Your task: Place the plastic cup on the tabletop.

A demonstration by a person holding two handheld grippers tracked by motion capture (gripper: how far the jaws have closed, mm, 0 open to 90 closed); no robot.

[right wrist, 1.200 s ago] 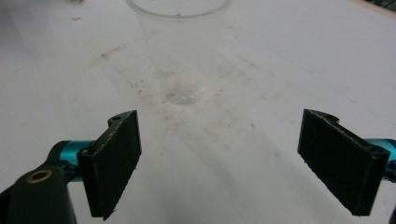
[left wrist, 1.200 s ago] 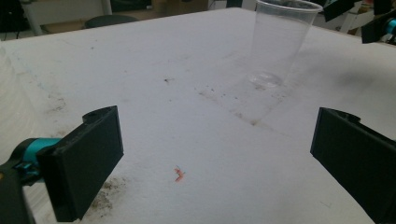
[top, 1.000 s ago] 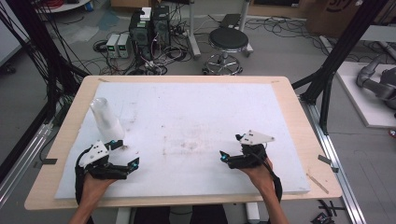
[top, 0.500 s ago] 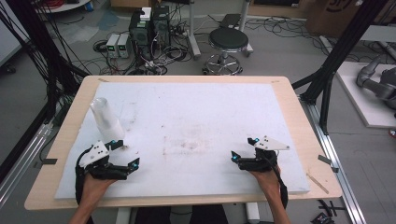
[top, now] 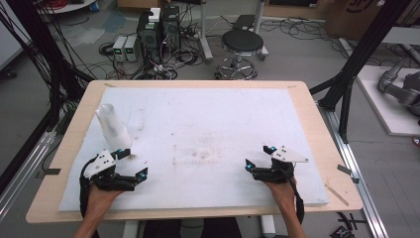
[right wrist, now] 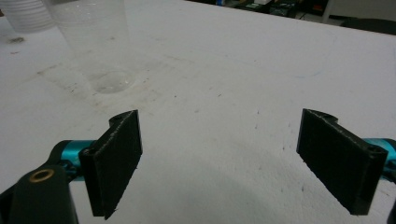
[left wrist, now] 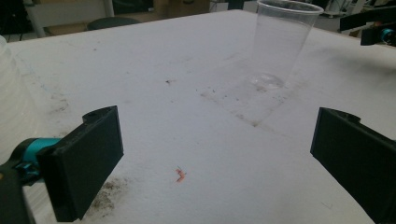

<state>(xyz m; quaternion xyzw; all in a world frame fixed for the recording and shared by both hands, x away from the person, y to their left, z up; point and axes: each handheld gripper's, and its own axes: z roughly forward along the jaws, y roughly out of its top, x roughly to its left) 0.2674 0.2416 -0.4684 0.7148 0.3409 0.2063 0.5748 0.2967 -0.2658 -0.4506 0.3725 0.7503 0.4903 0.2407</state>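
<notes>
Moved right and nearer the table's front edge since a second ago: right gripper, jaws spread wide, empty; left gripper unmoved beside the stack of cups, jaws released. From the left gripper: clear cup upright ahead. From the right gripper: same cup far left.

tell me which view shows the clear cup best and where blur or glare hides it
Left gripper view: the clear plastic cup stands sharpest, rim and base readable. Right gripper view: it is soft, top cropped. High view: washed out against the white foam board, barely traceable; the white cup stack reads clearly.
</notes>
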